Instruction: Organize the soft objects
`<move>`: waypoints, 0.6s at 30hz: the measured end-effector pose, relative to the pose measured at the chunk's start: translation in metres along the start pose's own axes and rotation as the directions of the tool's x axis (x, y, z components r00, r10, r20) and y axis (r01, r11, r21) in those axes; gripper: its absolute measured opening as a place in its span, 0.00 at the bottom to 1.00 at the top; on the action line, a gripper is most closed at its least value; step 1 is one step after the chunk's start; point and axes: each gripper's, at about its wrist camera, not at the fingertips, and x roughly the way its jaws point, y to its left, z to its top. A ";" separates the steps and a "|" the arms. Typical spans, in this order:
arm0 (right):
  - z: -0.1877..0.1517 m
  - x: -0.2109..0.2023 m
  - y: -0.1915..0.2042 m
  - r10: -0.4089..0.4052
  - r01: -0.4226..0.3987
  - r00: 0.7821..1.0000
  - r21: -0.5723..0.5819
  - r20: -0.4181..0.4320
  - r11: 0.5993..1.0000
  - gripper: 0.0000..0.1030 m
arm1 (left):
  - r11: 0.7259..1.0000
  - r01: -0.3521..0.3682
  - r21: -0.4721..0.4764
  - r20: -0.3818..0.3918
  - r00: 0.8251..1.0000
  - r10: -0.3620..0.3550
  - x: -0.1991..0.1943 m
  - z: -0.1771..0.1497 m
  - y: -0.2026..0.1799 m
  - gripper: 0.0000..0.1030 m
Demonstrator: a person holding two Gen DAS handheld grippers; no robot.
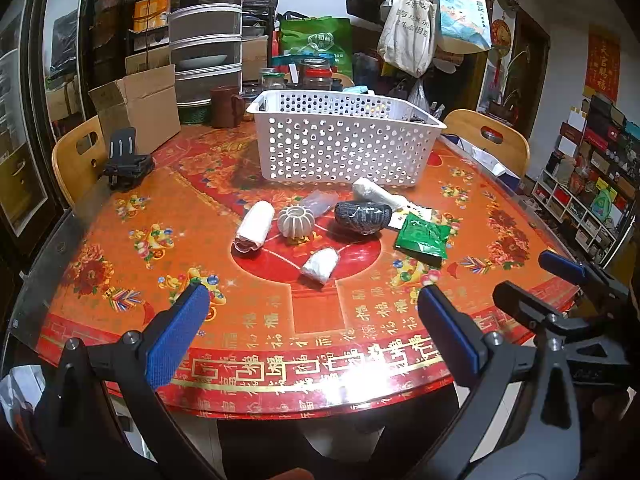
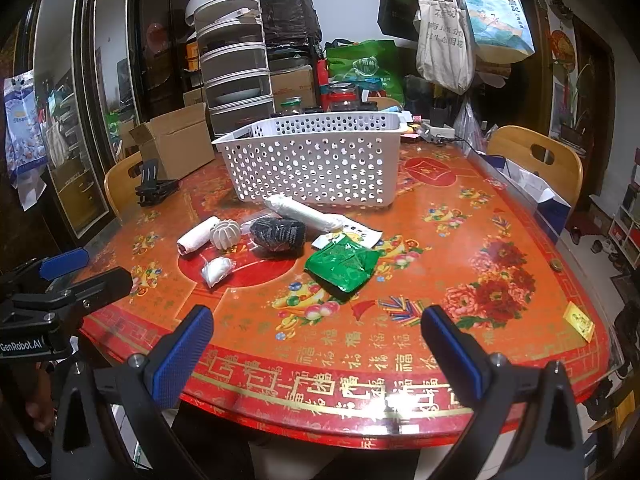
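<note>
A white perforated basket (image 1: 340,140) (image 2: 316,160) stands mid-table. In front of it lie soft items: a white roll (image 1: 256,226) (image 2: 196,236), a ribbed white round piece (image 1: 297,221) (image 2: 225,233), a dark bundle (image 1: 363,217) (image 2: 279,233), a long white roll (image 1: 380,194) (image 2: 304,210), a small wrapped white bundle (image 1: 320,266) (image 2: 217,271) and a green packet (image 1: 422,240) (image 2: 342,264). My left gripper (image 1: 314,328) is open near the table's front edge, nothing between its fingers. My right gripper (image 2: 318,344) is open too, well short of the green packet.
The round table has a red and orange patterned cover (image 1: 224,320). A cardboard box (image 1: 140,108), a black clamp (image 1: 128,160), stacked containers (image 1: 206,40) and jars stand at the back. Wooden chairs (image 2: 536,160) flank the table. A yellow card (image 2: 579,320) lies at the right edge.
</note>
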 end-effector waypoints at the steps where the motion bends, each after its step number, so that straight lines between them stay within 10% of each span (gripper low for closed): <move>1: 0.000 0.000 0.000 0.002 -0.002 1.000 0.000 0.000 1.000 1.00 | 1.000 0.000 0.000 0.000 1.000 0.000 0.000 0.001 0.000 1.00; 18: 0.000 0.000 0.000 0.012 -0.012 1.000 -0.005 -0.003 1.000 1.00 | 1.000 -0.001 0.001 0.009 1.000 0.001 -0.005 0.002 -0.002 1.00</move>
